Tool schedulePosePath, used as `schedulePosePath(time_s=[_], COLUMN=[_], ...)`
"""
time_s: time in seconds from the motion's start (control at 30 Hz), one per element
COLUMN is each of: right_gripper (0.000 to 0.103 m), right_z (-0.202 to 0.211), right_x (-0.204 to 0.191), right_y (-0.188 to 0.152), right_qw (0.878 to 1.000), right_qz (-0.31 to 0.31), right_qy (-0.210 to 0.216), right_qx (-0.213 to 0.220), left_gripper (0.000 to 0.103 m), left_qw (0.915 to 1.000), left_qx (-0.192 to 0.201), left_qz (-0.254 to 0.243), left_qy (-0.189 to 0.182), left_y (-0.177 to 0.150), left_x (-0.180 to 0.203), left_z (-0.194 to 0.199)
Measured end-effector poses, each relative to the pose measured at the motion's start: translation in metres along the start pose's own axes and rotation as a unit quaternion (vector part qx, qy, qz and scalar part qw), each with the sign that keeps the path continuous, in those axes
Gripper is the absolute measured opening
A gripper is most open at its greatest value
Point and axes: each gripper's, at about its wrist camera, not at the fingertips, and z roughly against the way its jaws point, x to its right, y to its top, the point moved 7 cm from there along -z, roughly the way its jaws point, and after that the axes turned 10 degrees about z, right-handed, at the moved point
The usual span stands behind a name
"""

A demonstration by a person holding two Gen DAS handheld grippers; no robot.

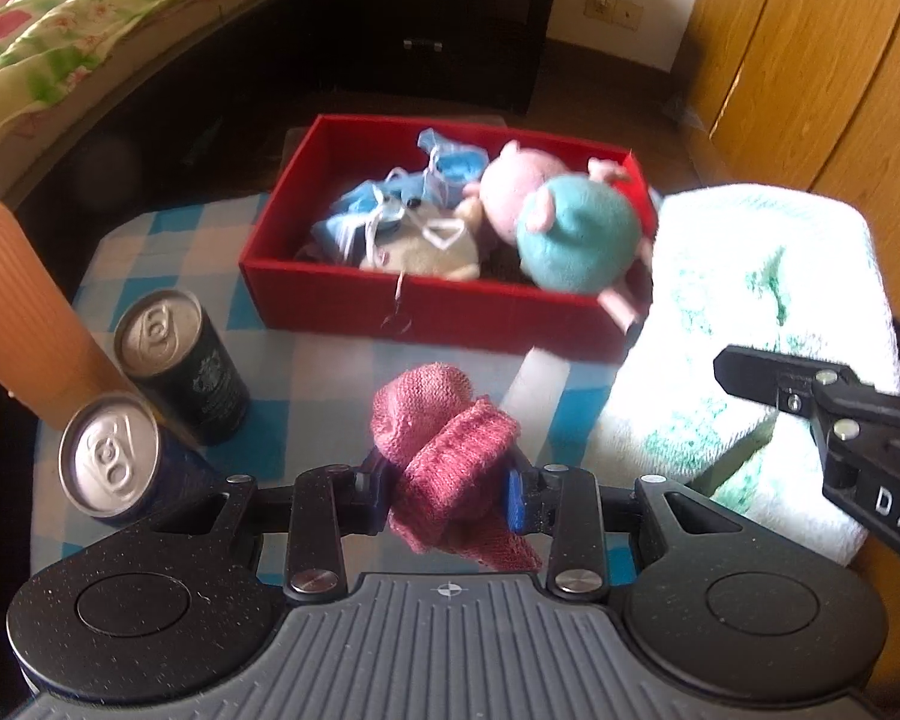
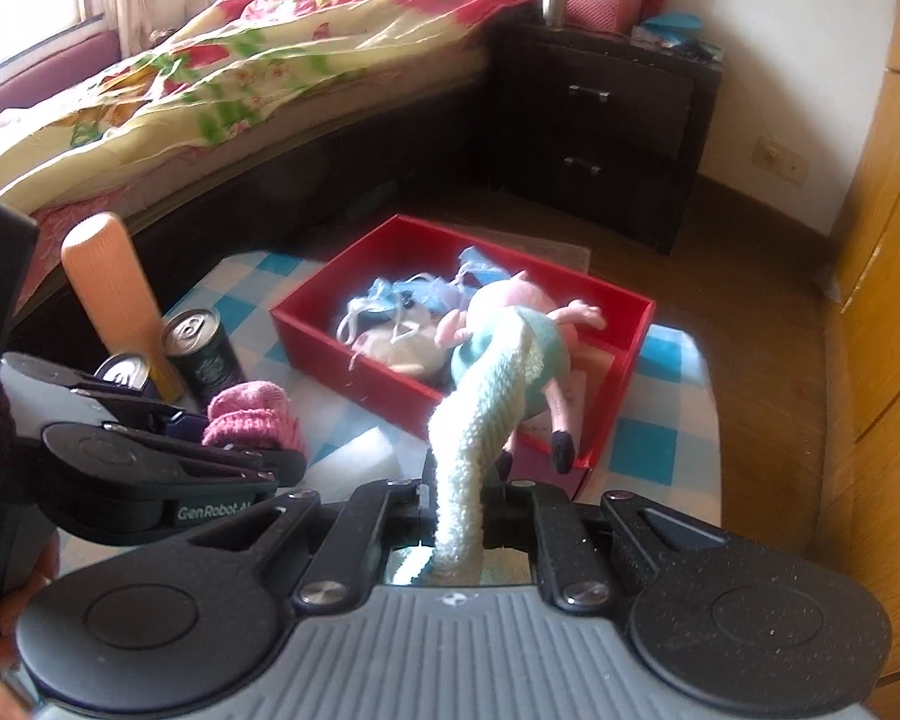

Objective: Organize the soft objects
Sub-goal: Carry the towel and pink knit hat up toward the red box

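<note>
In the left wrist view, the left claw (image 1: 450, 495) is clenched on a pink knitted sock (image 1: 447, 450), its blue pads pressing the bundle from both sides just above the checked bench (image 1: 168, 240). At 12 o'clock from the sock sits the red box (image 1: 330, 294), holding a pink pig plush (image 1: 561, 222) in a teal dress at its right end, a beige plush (image 1: 432, 246) in the middle and a light blue item (image 1: 444, 165) toward the back. At 9 o'clock stand 2 cans (image 1: 180, 354), 1 dark and upright, the nearer 1 silver-topped, both just beside an orange ribbed bottle (image 1: 24, 306). At 3 o'clock a white and green towel (image 1: 762, 324) fills the right side, with the right claw (image 1: 810, 396) in front of it; from here it cannot be told how it is set. In the right wrist view, the right claw (image 2: 456, 516) is clamped on a strip of that towel (image 2: 480, 420), which rises between its fingers toward 12 o'clock, across the near edge of the red box (image 2: 324, 348). The pig plush (image 2: 510, 330) lies in the box behind the strip. At 9 o'clock the left claw (image 2: 222, 450) holds the pink sock (image 2: 252, 420), with the cans (image 2: 201, 354) and the orange bottle (image 2: 114, 300) beyond at 10 o'clock. A bed (image 2: 240, 72) with a flowered cover runs along the top left, and a dark nightstand (image 2: 606, 120) stands at 1 o'clock.
</note>
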Motion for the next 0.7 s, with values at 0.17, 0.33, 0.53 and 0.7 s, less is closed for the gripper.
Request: schedulePosePath(time_s=[0.17,0.33,0.53,0.7], right_gripper=[0.0,0.028,0.049,0.02], right_z=[-0.044,-0.076,-0.09,-0.095], right_x=[-0.016,-0.023,-0.019,-0.019], right_y=[-0.031,-0.056,-0.064,-0.063], right_qw=[0.997,0.99,0.989,0.988], right_qz=[0.012,0.022,0.027,0.033], right_qy=[0.023,0.045,0.032,0.021], right_qx=[-0.074,-0.131,-0.145,-0.151], left_gripper=[0.038,0.05,0.075,0.046], left_qw=[0.9984,0.9958,0.994,0.9914], left_qx=[-0.053,-0.08,-0.086,-0.125], left_qz=[-0.01,-0.02,-0.021,-0.007], left_qy=[0.016,0.04,0.065,0.037], left_y=[-0.03,-0.043,-0.037,-0.05], left_x=[-0.011,-0.017,-0.025,-0.021], left_z=[-0.03,-0.054,-0.066,-0.078])
